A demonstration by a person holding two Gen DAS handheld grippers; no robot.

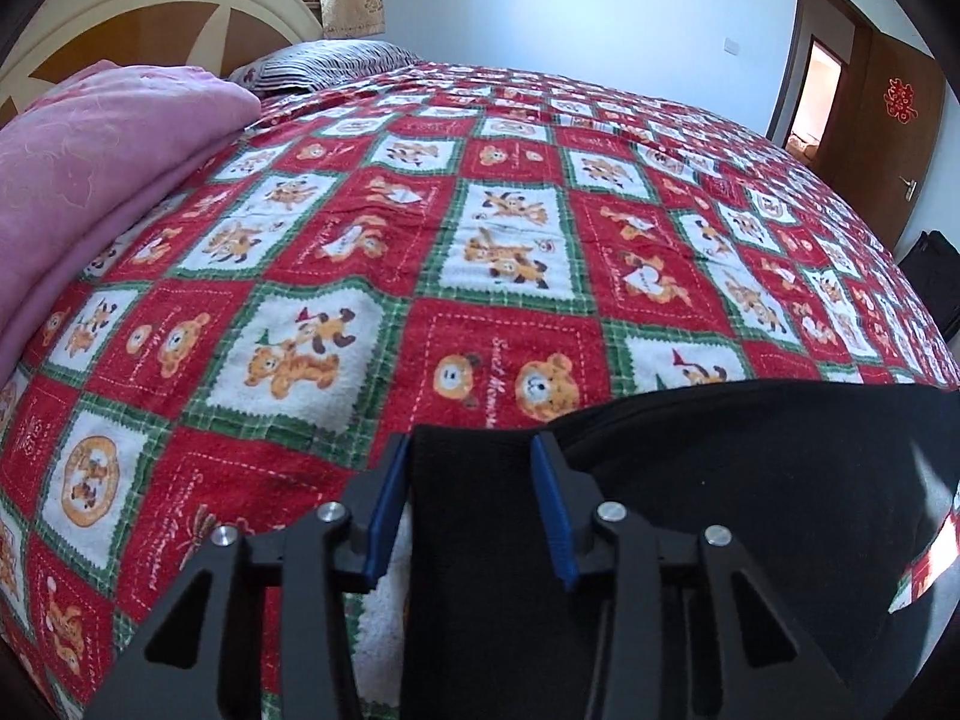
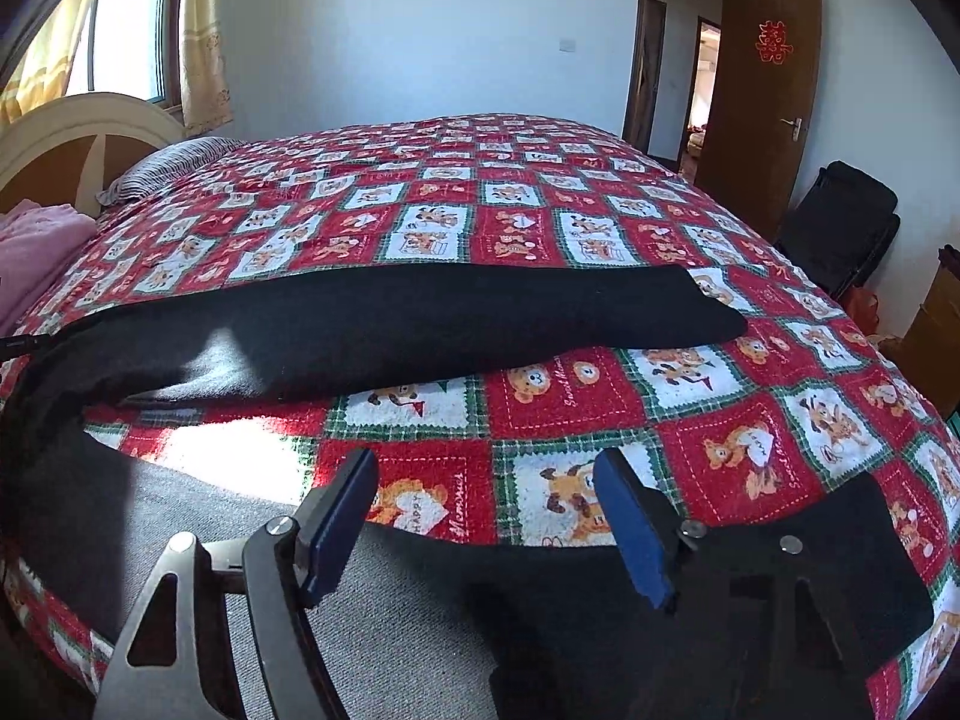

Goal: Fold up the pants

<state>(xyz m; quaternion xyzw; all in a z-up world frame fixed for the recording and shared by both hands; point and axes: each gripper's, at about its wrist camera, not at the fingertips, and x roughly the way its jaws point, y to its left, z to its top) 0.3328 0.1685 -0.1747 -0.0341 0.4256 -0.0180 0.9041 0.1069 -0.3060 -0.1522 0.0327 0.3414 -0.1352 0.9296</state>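
Black pants (image 2: pixel 420 312) lie spread on the red patchwork bedspread (image 2: pixel 540 222), one leg stretching to the right across the bed, the other leg (image 2: pixel 540 600) near the front edge under my right gripper. In the left wrist view the pants (image 1: pixel 750 480) fill the lower right, and a black band of them (image 1: pixel 474 510) runs between the blue pads. My left gripper (image 1: pixel 474 450) is open and straddles that band. My right gripper (image 2: pixel 486 468) is wide open just above the near leg's edge, holding nothing.
A folded pink blanket (image 1: pixel 102 168) lies at the left by the headboard (image 1: pixel 150 18), with a striped pillow (image 1: pixel 324 60) beyond. A black chair (image 2: pixel 840 222) and an open brown door (image 2: pixel 762 90) stand to the right of the bed.
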